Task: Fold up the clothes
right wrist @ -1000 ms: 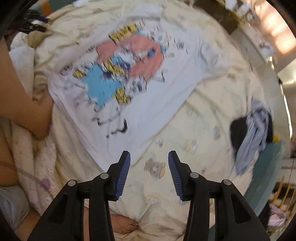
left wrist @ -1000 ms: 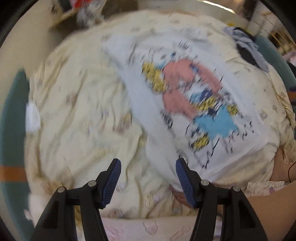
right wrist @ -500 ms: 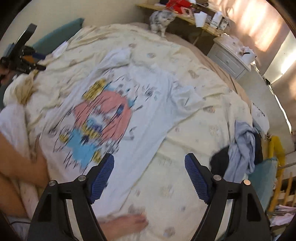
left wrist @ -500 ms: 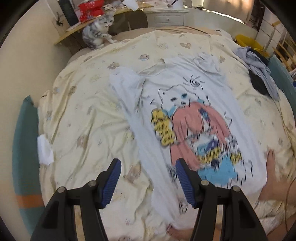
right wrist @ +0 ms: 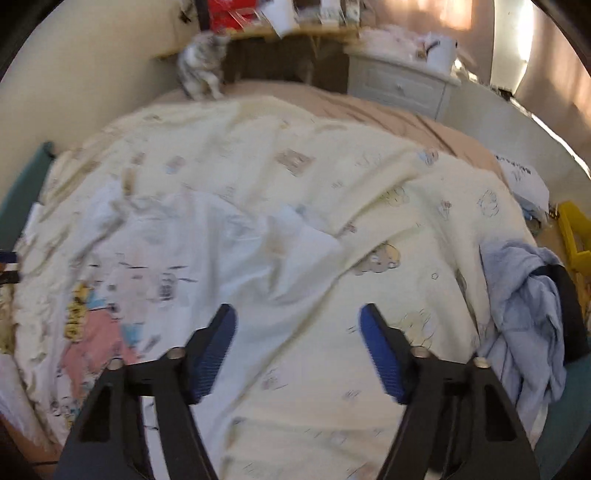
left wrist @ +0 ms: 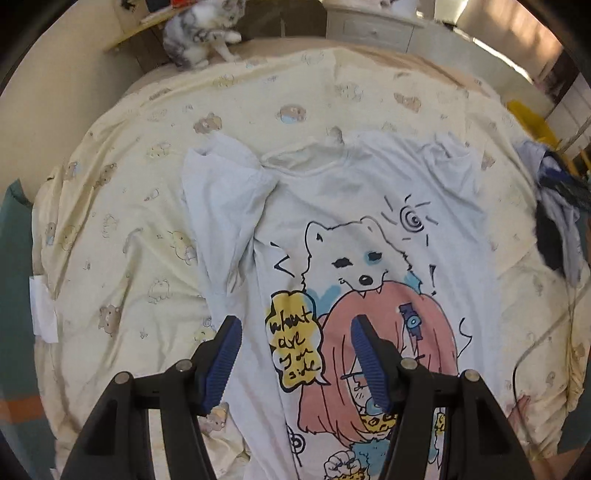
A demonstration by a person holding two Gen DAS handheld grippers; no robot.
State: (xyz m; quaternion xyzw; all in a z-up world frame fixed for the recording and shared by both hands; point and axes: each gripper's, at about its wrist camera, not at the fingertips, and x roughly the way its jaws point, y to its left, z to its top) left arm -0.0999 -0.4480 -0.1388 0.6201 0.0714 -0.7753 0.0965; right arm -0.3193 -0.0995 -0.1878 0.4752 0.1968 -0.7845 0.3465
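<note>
A white T-shirt [left wrist: 362,206] with a cartoon print of a white dog and a pink-haired girl lies spread face up on a cream quilt [left wrist: 122,229]. Its collar points away from me. Its left sleeve is creased. My left gripper [left wrist: 295,354] is open and empty, held above the shirt's left side. In the right wrist view the same shirt [right wrist: 207,251] lies at the left, blurred. My right gripper [right wrist: 299,350] is open and empty, above the shirt's right edge and the quilt [right wrist: 369,177].
A grey tabby cat [left wrist: 199,33] sits at the far edge of the bed, also in the right wrist view [right wrist: 203,66]. A pile of blue and dark clothes [right wrist: 528,317] lies at the bed's right edge. A white nightstand [right wrist: 402,81] and a cluttered shelf stand behind.
Both grippers have swung up and toward the head of the bed, so the shirt's collar and sleeves now show. The right gripper opened wide from a narrow gap. The person's arm has left view.
</note>
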